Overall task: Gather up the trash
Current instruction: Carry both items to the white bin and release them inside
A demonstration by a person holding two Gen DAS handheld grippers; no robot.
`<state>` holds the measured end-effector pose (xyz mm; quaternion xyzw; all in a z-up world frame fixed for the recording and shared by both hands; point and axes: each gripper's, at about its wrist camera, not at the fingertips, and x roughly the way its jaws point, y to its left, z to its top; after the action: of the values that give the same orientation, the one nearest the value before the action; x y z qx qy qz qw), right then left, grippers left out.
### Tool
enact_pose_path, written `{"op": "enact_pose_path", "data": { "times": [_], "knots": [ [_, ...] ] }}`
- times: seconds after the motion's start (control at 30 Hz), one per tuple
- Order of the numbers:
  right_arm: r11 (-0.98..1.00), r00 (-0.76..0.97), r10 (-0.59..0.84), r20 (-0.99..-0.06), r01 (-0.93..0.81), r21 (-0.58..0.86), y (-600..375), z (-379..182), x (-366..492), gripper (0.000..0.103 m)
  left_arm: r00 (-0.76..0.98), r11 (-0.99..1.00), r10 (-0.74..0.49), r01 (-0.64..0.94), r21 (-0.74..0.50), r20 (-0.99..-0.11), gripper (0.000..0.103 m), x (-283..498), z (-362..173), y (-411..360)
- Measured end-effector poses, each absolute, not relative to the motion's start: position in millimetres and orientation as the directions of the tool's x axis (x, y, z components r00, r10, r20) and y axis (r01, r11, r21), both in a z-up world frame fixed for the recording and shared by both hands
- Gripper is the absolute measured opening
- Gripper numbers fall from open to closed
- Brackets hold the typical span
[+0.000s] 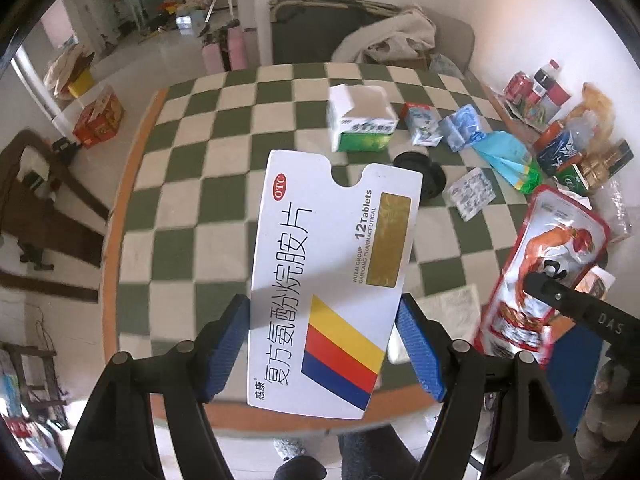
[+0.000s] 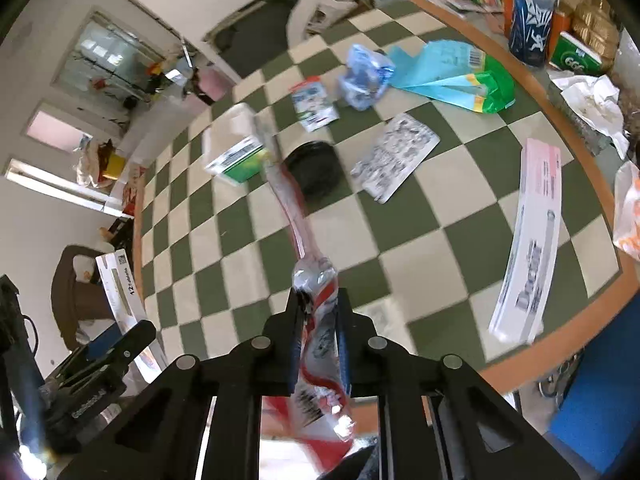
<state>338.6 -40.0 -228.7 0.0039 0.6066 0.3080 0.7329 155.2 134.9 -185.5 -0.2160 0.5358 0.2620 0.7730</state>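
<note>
My left gripper (image 1: 324, 312) is shut on a flat white medicine box (image 1: 332, 272) with yellow, red and blue stripes, held above the near edge of the checkered table (image 1: 192, 184). My right gripper (image 2: 318, 300) is shut on a red and white snack wrapper (image 2: 296, 224), held edge-on above the table; the wrapper also shows in the left wrist view (image 1: 544, 264). The left gripper (image 2: 120, 340) with its white box (image 2: 120, 292) shows at lower left of the right wrist view.
On the table lie a green and white box (image 1: 360, 124), a black lid (image 1: 420, 172), a blister pack (image 2: 394, 156), a small milk carton (image 2: 314, 104), a blue crumpled wrapper (image 2: 364, 76), a blue-green bag (image 2: 452, 76) and a long white box (image 2: 528, 240). Bottles and cans (image 1: 560, 136) stand at the far right.
</note>
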Motion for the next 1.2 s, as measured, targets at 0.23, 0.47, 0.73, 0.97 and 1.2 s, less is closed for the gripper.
{"op": "enact_pose_path", "data": {
  "times": [0.23, 0.47, 0.73, 0.97, 1.2],
  "knots": [
    [0.802, 0.108, 0.477, -0.872, -0.46, 0.382, -52.8, -224.1, 251.5, 0.014, 0.306, 0.728, 0.132, -0.676, -0.117, -0.943, 0.072, 45.4, -201.1, 131.9],
    [0.805, -0.011, 0.431, -0.902, -0.447, 0.39, -82.9, -290.4, 128.0, 0.014, 0.236, 0.643, 0.009, -0.745, -0.175, -0.972, 0.072, -61.1, -271.3, 116.4],
    [0.822, -0.224, 0.313, -0.923, -0.424, 0.382, -89.4, -451.3, 46.3, 0.014, 0.15, 0.521, -0.119, -0.832, -0.19, -0.981, 0.072, -118.5, -413.7, 113.2],
    [0.813, -0.277, 0.275, -0.921, -0.445, 0.376, -53.8, -618.4, 30.5, 0.014, 0.133, 0.443, -0.252, -0.865, -0.236, -0.959, 0.077, -123.4, -588.7, 124.9],
    [0.792, -0.363, 0.193, -0.912, -0.491, 0.363, -24.1, -752.3, 25.6, 0.054, 0.042, 0.46, -0.199, -0.878, -0.131, -0.979, 0.097, -120.7, -669.4, 129.0]
  ]
}}
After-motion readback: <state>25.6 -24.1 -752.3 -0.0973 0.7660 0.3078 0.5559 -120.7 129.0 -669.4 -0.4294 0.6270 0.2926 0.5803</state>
